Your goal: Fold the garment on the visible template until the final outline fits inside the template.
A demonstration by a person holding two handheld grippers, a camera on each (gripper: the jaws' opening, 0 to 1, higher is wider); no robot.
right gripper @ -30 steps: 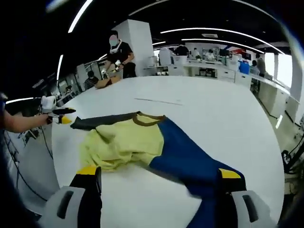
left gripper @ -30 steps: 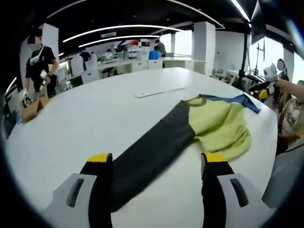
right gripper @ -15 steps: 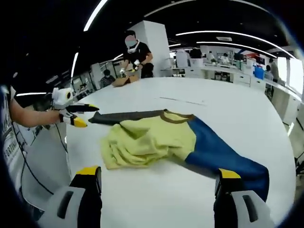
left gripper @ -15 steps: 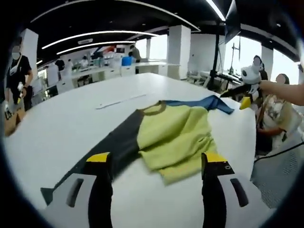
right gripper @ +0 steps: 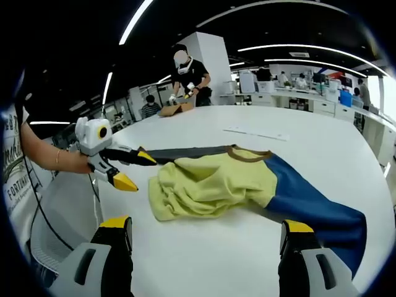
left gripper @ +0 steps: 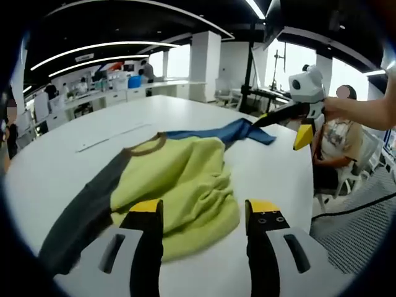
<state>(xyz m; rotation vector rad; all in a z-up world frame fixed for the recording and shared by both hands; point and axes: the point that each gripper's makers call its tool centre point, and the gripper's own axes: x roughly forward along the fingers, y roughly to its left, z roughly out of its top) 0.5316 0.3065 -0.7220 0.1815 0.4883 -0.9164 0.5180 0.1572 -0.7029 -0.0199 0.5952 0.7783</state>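
Note:
The garment lies bunched on the white table (left gripper: 74,167): a yellow-green body (left gripper: 185,179) with a brown collar, a dark grey sleeve (left gripper: 83,213) and a blue sleeve (left gripper: 235,131). My left gripper (left gripper: 205,207) is open, its yellow-tipped jaws low over the near edge of the yellow body. My right gripper (left gripper: 283,127) comes in from the right, open, next to the blue sleeve's end. In the right gripper view, the yellow body (right gripper: 210,182) lies ahead of my open right gripper (right gripper: 207,224), the blue sleeve (right gripper: 315,207) runs toward its right jaw, and the left gripper (right gripper: 136,169) hangs open by the grey sleeve (right gripper: 185,152).
A thin white strip (left gripper: 111,136) lies on the table beyond the garment. A person sits just past the table's edge (left gripper: 337,142). Another person (right gripper: 185,74) stands at the far side by a cardboard box (right gripper: 176,110). Desks and people fill the background.
Both views have swung toward the yellow body, so it now lies more centrally ahead. The left jaws stand a little closer together. The garment itself looks unchanged.

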